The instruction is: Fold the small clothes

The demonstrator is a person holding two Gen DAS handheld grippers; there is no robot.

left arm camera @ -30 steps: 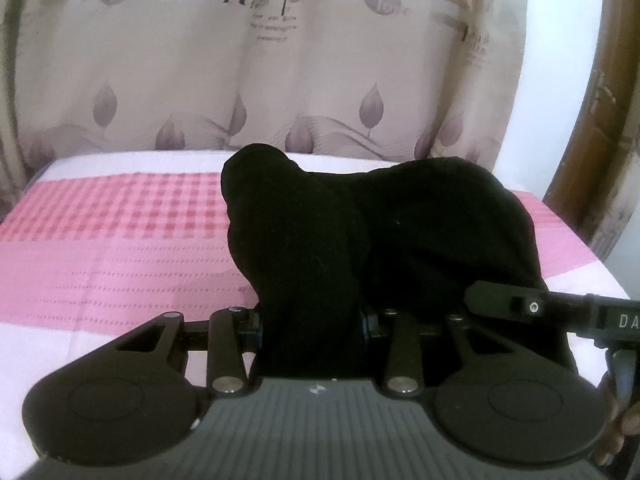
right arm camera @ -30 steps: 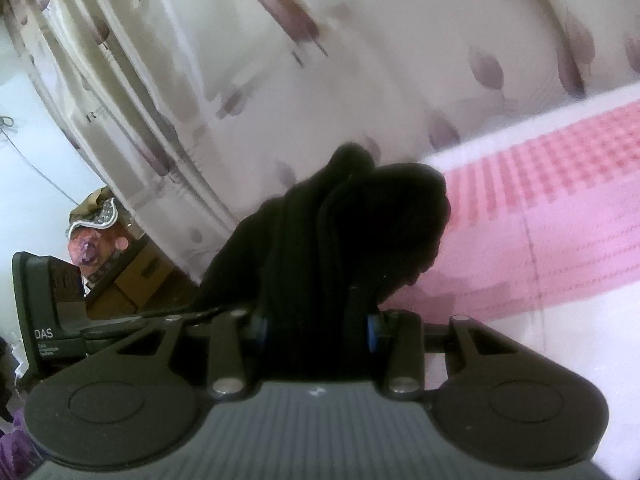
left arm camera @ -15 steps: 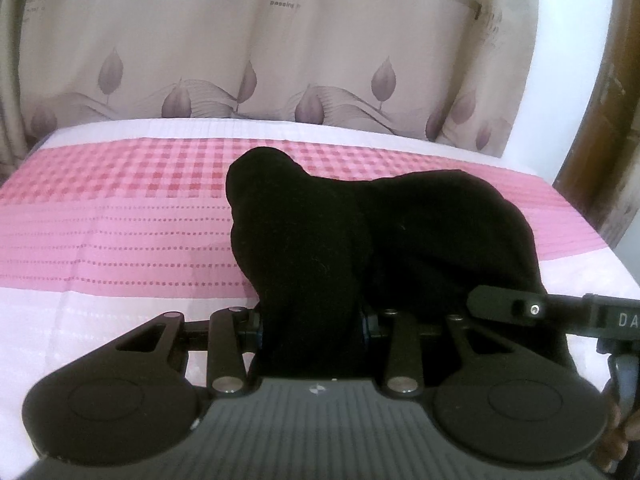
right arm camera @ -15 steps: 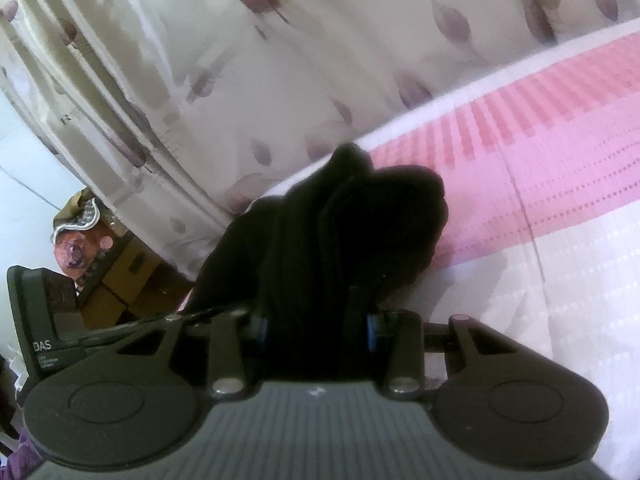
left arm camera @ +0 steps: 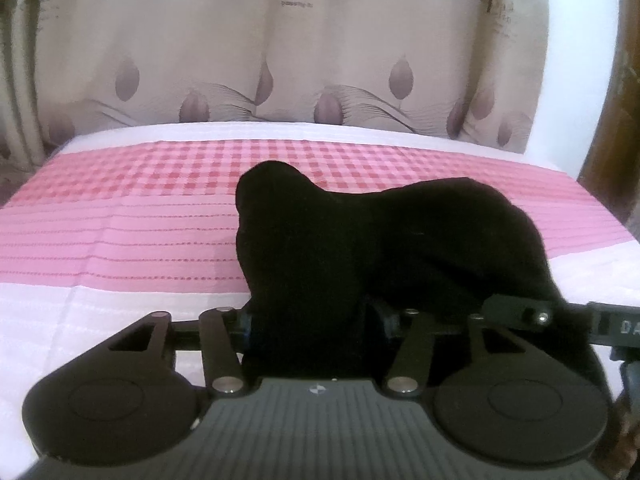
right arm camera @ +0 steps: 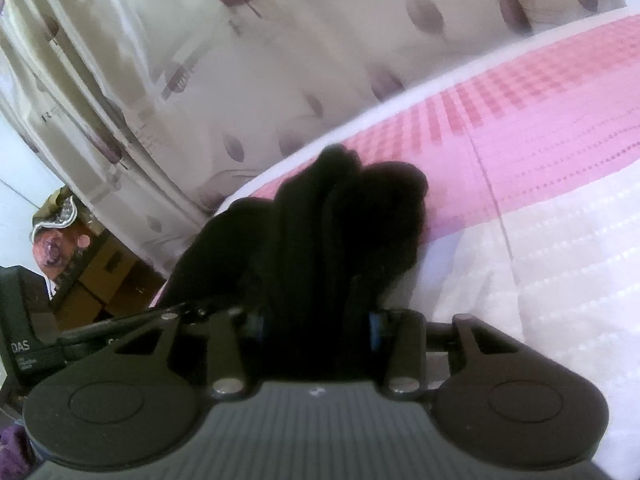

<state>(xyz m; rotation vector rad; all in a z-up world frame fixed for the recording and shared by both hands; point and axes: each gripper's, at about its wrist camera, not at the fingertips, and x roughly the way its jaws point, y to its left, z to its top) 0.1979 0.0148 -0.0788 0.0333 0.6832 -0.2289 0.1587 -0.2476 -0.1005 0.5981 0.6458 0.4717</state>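
Both claws lowered, jaws opening around black garment (left arm camera: 360, 248), seemingly resting mid-bed (left arm camera: 120, 240)

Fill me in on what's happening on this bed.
A person is folding a black garment over a pink-and-white bedspread, with one handheld tool in each hand. Bunched cloth sits between the jaws of the left tool and the right tool. Both are opening, so the garment is apparently being let go.
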